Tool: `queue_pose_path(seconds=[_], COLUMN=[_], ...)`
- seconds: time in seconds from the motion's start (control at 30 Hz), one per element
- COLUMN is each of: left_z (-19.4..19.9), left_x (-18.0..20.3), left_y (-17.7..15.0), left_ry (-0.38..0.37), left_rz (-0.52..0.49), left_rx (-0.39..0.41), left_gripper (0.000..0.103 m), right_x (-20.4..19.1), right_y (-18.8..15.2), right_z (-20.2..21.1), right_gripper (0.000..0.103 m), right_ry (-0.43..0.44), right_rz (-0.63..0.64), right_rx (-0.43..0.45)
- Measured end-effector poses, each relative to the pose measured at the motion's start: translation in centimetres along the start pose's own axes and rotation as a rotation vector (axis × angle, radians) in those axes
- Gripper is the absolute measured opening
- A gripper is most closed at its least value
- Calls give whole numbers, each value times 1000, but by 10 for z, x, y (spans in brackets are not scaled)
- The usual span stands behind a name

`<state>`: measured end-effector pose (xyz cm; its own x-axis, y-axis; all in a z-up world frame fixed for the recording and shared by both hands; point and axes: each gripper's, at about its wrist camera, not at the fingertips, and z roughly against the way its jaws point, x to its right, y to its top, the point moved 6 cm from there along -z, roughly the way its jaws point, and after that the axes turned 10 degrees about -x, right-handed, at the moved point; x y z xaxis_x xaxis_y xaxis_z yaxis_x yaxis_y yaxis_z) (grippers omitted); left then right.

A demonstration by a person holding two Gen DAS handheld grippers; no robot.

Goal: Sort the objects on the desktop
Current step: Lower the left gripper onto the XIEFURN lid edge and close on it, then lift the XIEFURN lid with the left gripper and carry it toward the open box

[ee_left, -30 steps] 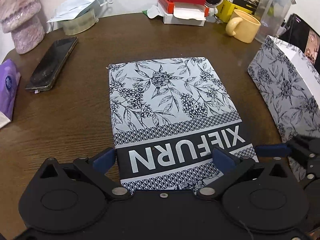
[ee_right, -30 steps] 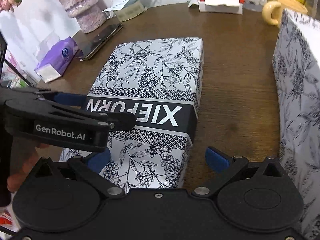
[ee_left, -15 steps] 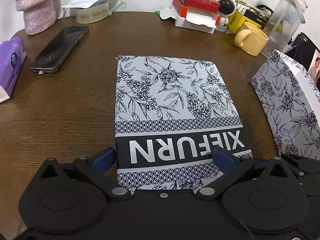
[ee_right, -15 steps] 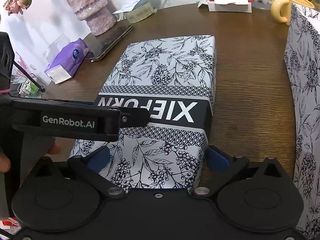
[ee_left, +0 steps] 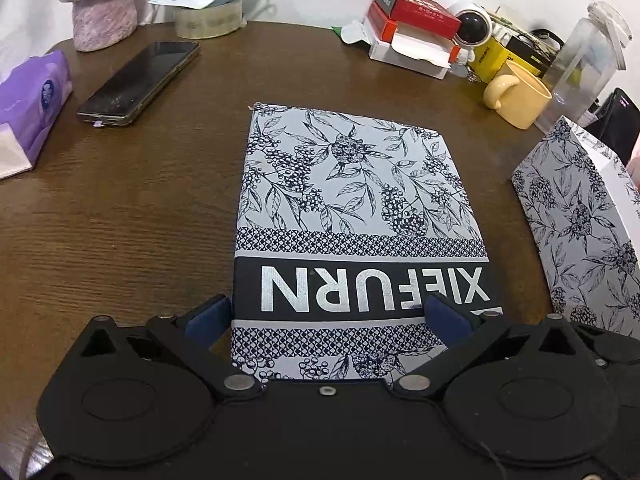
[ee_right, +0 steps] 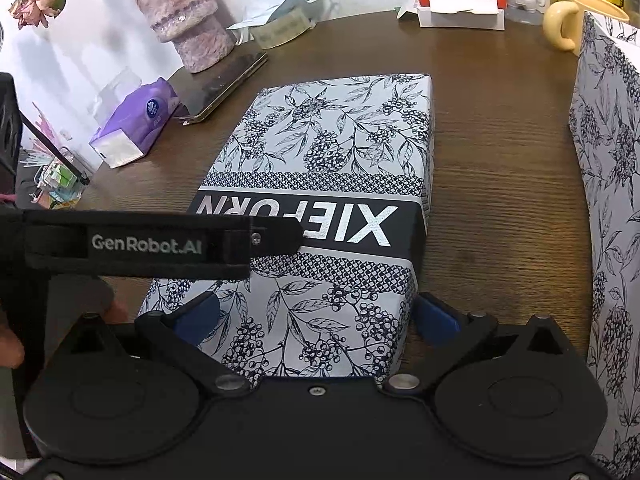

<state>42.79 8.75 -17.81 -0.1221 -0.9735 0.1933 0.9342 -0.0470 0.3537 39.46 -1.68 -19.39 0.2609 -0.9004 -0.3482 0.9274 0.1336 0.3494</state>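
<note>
I see the floral XIEFURN box (ee_left: 360,216) lying flat mid-desk (ee_left: 120,220). My left hand-held gripper (ee_left: 326,314) is spread wide, blue fingers at the box's near end. My right hand-held gripper (ee_right: 316,314) is likewise spread, straddling the same end. Right of the box stands its upright floral lid (ee_right: 608,184); a phone (ee_left: 140,82) lies to the left.

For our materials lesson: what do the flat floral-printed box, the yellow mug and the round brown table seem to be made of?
Flat floral-printed box: likely cardboard with a printed paper wrap; crisp folded edges, silvery foil-like lettering.
Yellow mug: probably glazed ceramic; thick wall, smooth soft sheen.
Round brown table: wood or wood-grain veneer; visible grain lines, satin finish. Which of the two, the pictures cannot settle.
</note>
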Motion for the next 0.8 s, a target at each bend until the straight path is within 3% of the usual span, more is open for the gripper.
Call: queue_pose_path(seconds=[0.4,0.8], left_z=[19,66], left_x=[8,30], left_y=[-14,-53], left_ry=[67,87], left_rz=[7,137], left_rx=[51,82], left_gripper=[103,103], right_x=[-5,-6], right_y=[-14,-42], right_z=[14,67], right_gripper=[103,103], right_ry=[20,76], right_rz=[22,108], right_rx=[63,77])
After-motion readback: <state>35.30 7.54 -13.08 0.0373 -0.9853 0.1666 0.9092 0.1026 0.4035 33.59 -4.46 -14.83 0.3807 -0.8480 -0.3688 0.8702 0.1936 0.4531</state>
